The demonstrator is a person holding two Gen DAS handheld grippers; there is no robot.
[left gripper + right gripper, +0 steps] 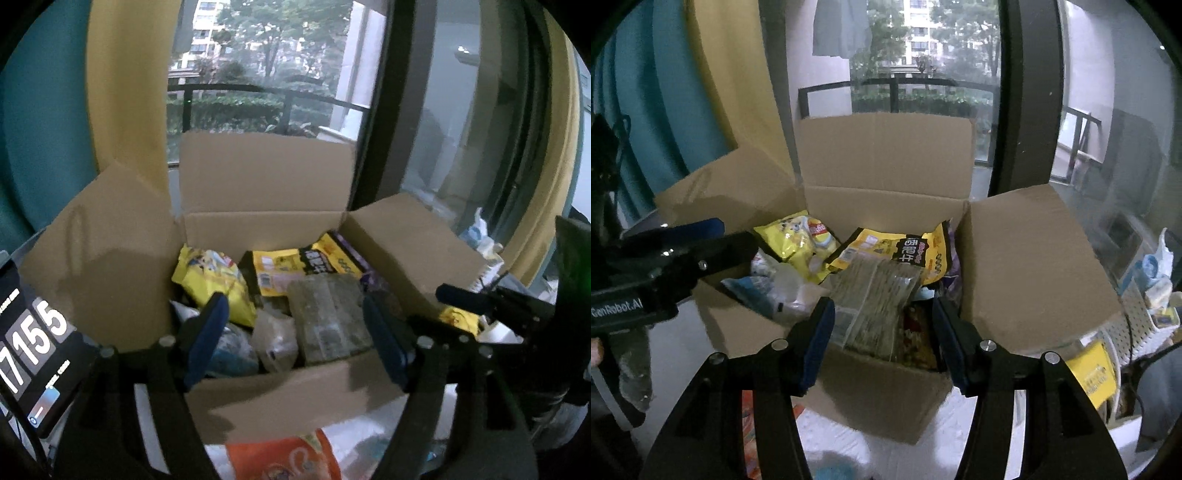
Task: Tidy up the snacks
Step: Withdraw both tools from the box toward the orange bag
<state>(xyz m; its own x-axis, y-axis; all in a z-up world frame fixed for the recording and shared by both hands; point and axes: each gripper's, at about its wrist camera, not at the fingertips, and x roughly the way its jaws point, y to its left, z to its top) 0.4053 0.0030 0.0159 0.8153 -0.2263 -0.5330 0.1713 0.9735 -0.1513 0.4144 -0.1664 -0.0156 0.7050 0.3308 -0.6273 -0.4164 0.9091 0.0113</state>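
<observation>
Cardboard box (886,206) already holds several snack bags; both the left gripper (295,332) and right gripper (882,336) hover half-open, empty; an orange packet (284,458) remains outside by its near wall.

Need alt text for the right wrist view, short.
An open cardboard box full of snack packets, a yellow chip bag at its far left. The right gripper hangs open and empty before it; the left gripper reaches in from the left.

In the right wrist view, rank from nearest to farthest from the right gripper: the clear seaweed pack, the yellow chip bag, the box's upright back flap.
From the right gripper:
1. Clear seaweed pack, just ahead between the fingers.
2. Yellow chip bag, deeper in the box, left.
3. Back flap, upright at the far side.
</observation>
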